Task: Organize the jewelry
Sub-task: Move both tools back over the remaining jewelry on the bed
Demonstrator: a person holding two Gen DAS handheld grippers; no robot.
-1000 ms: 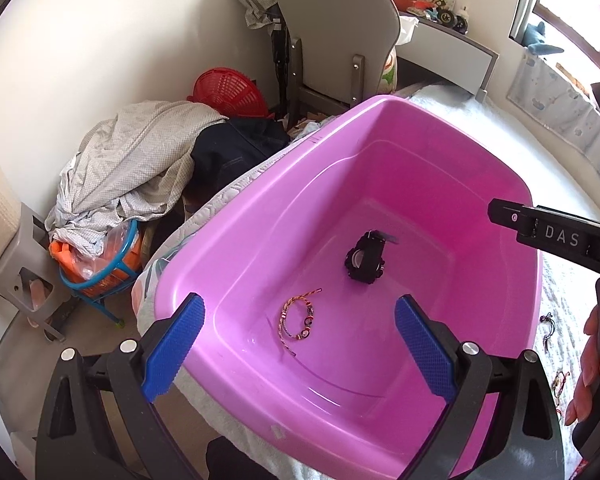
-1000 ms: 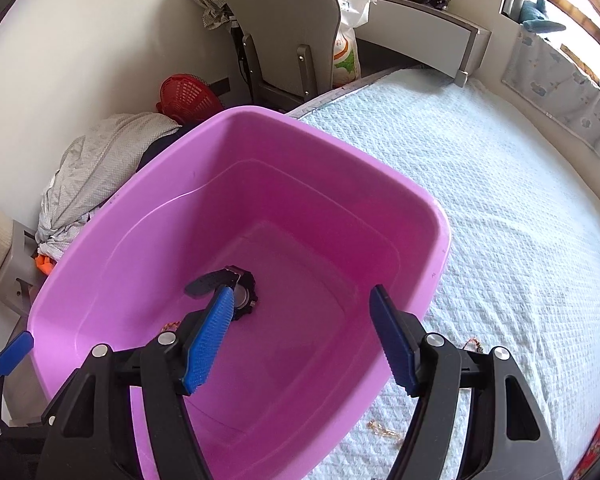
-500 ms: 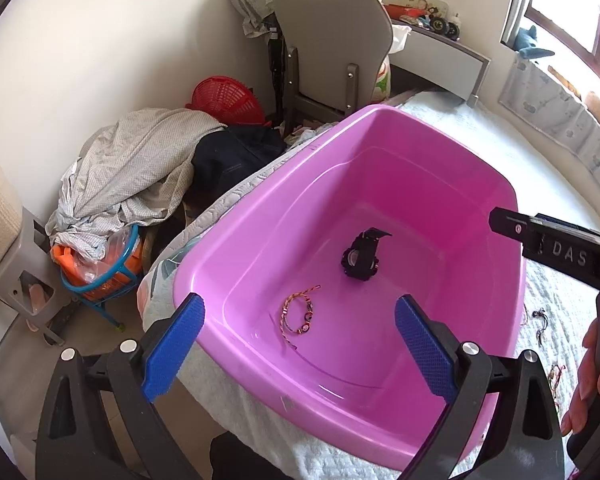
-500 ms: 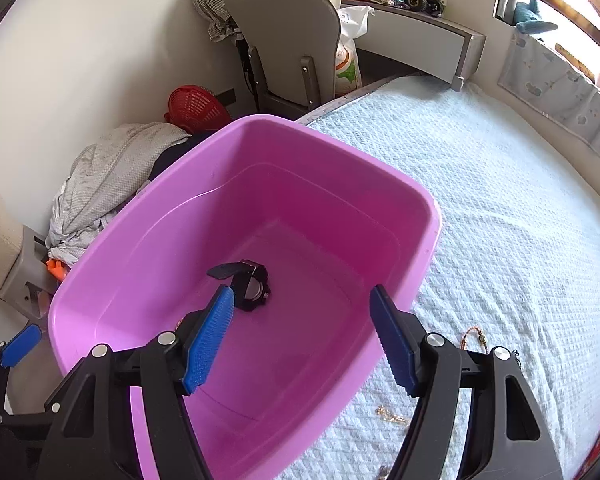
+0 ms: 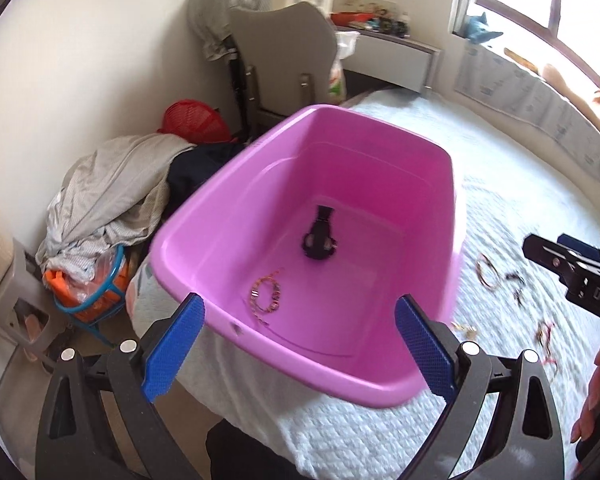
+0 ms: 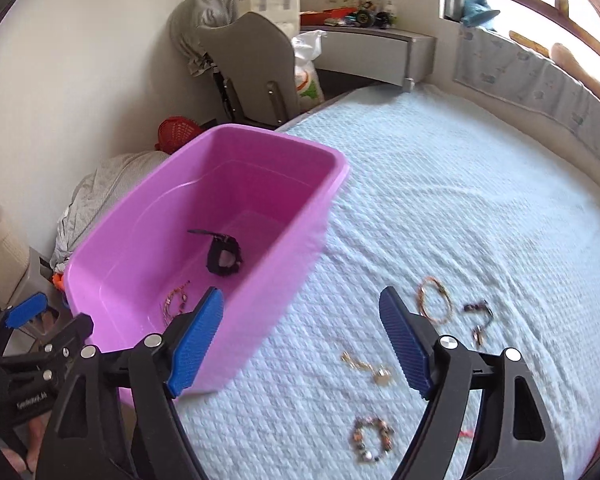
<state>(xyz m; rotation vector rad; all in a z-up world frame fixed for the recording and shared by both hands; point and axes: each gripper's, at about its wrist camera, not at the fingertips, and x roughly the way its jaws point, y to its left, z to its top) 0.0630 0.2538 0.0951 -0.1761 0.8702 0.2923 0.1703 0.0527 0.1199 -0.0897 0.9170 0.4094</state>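
Pale-blue quilted bed (image 6: 460, 208), bearing pink plastic tub (image 6: 324, 216) at its near corner. Inside tub: black wristwatch (image 6: 223, 256) and beaded bracelet (image 6: 176, 302), apart. On quilt beside tub: thin bangle (image 6: 434, 305), dark earrings (image 6: 478, 316), gold chain (image 6: 366, 366), multicoloured bead bracelet (image 6: 372, 440). Left tongs (image 5: 298, 354) spread wide, nothing between. Right tongs (image 6: 300, 346) opening over tub's edge and quilt, gripping nothing.

Jewelry on the bedspread (image 6: 460, 208) is motion-smeared, so the dark piece (image 6: 478, 314) can't really be identified. In the left view the right gripper (image 5: 576, 276) is cut off by the frame edge, jaws unseen.
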